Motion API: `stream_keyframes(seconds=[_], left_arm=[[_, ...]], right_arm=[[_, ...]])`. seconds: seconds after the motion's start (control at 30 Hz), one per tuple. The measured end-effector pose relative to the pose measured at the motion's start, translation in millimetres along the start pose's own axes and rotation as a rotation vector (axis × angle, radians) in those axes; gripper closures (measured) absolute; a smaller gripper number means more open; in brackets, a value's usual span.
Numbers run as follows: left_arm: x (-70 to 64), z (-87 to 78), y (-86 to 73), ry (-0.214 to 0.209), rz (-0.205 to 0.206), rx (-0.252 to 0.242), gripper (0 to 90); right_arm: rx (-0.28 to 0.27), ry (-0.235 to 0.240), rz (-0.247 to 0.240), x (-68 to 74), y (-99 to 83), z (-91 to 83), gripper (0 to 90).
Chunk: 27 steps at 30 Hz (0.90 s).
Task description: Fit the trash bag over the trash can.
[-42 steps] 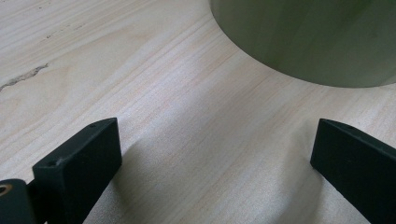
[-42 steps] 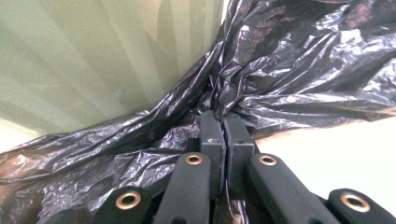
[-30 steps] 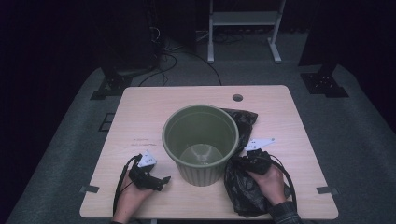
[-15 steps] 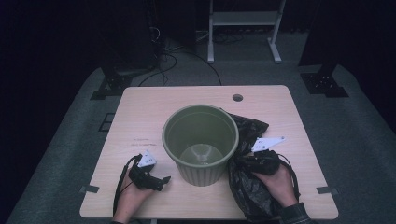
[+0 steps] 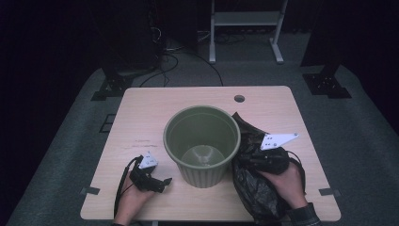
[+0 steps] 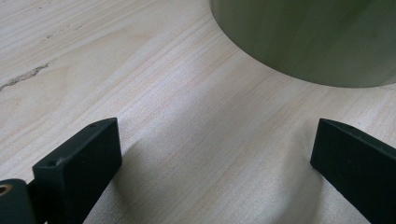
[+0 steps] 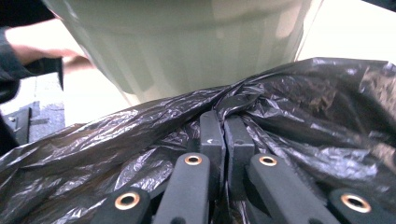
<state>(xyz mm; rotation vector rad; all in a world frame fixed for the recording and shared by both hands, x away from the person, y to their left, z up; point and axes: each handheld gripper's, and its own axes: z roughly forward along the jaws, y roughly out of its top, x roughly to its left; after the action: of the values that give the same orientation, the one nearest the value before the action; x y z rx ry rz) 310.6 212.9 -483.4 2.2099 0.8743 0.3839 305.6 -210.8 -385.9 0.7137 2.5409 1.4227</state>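
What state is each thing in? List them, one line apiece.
Green bin: upright on the table, empty, no liner in it.
Black trash bag: crumpled, lying beside the bin, pinched by the right gripper.
Right gripper: shut on the black trash bag.
Left gripper: open, holding nothing, low over the table near the bin.
Table: bare wood, with an open cable hole at its far edge.

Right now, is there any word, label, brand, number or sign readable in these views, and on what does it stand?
None can be read.
The grey plate on the right gripper carries small dark dots, no letters.
The green bin, black bag and table bear no print.
The left gripper shows no marking either.
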Motion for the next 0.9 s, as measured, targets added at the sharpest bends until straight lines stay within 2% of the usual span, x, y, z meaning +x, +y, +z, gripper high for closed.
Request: stream_keyframes(seconds=[0.1, 0.13, 0.27, 0.33, 0.4, 0.53, 0.57, 0.63, 0.67, 0.9], left_arm=[[0.0, 0.0, 0.0, 0.000, 0.000, 0.000, 0.5], [0.0, 0.0, 0.0, 0.000, 0.000, 0.000, 0.5], [0.0, 0.0, 0.0, 0.000, 0.000, 0.000, 0.5], [0.0, 0.0, 0.0, 0.000, 0.000, 0.000, 0.5], [0.0, 0.0, 0.0, 0.000, 0.000, 0.000, 0.5], [0.0, 0.1, 0.0, 0.000, 0.000, -0.001, 0.5], [0.0, 0.0, 0.0, 0.000, 0.000, -0.001, 0.5], [0.0, 0.0, 0.0, 0.000, 0.000, -0.001, 0.5], [0.0, 0.0, 0.0, 0.000, 0.000, 0.000, 0.5], [0.0, 0.0, 0.0, 0.000, 0.000, 0.000, 0.5]], right_arm=[[-0.013, 0.015, -0.007, 0.7, 3.8, -6.5, 88.5], [-0.032, 0.027, -0.007, 0.9, 7.6, -14.7, 88.5], [-0.063, 0.042, -0.009, 0.2, 12.1, -25.0, 88.5], [-0.090, 0.058, -0.013, 0.0, 18.1, -36.0, 88.5], [-0.094, 0.064, -0.015, 0.0, 19.6, -38.0, 88.5], [-0.114, 0.093, -0.033, 1.1, 27.8, -48.1, 88.5], [-0.125, 0.119, -0.040, 1.9, 31.9, -52.3, 88.5], [-0.128, 0.127, -0.039, 2.4, 33.3, -53.4, 88.5], [-0.130, 0.150, -0.051, 3.7, 37.8, -55.3, 88.5], [-0.148, 0.227, -0.071, 6.4, 54.3, -54.2, 88.4]])
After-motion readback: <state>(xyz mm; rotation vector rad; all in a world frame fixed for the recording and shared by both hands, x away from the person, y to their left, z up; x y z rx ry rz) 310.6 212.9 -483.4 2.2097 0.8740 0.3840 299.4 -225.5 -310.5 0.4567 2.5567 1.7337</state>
